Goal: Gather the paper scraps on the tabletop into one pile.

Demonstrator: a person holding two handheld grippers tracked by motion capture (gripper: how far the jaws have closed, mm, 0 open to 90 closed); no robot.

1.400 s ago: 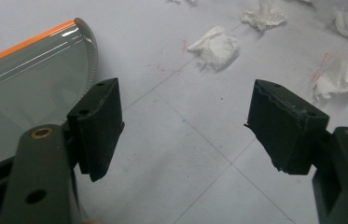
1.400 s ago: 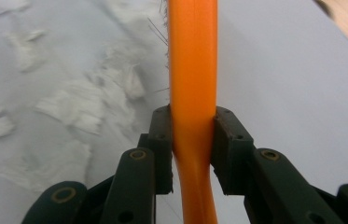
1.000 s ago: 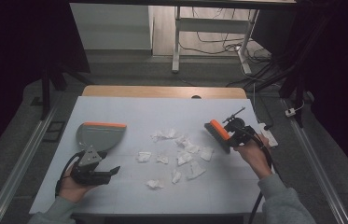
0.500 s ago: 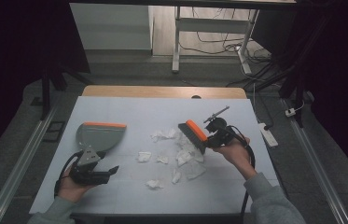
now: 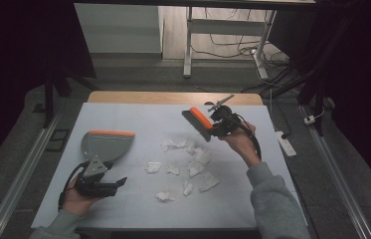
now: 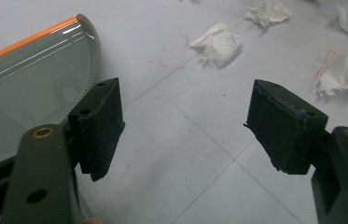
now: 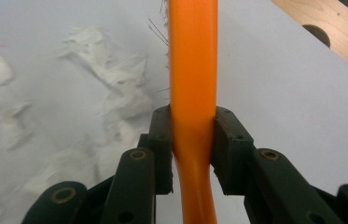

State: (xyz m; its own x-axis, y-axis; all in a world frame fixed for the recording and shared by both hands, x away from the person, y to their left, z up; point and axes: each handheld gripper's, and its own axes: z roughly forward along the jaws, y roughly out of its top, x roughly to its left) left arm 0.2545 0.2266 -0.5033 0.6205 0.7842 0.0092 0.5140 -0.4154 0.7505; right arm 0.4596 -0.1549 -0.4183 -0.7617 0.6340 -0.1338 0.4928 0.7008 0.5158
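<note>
Crumpled white paper scraps [image 5: 188,164] lie scattered on the white table cover, several of them. My right gripper [image 5: 218,127] is shut on an orange-backed hand brush [image 5: 197,124], held raised above the far side of the scraps. In the right gripper view the brush's orange handle [image 7: 193,84] is clamped between both jaws. A grey dustpan with an orange lip [image 5: 104,144] rests at the left. My left gripper [image 5: 116,184] sits just in front of it, open and holding nothing. The left gripper view has the dustpan [image 6: 27,88] at left and scraps [image 6: 218,43] beyond.
The white cover [image 5: 138,119] spans the wooden table [image 5: 173,97]. A white power strip [image 5: 286,144] lies off the right edge. Metal rails run along both sides, and a table leg frame with cables stands behind.
My right gripper has carried the brush leftward and away from the person, from the right side to above the far edge of the scraps. The left gripper stayed put.
</note>
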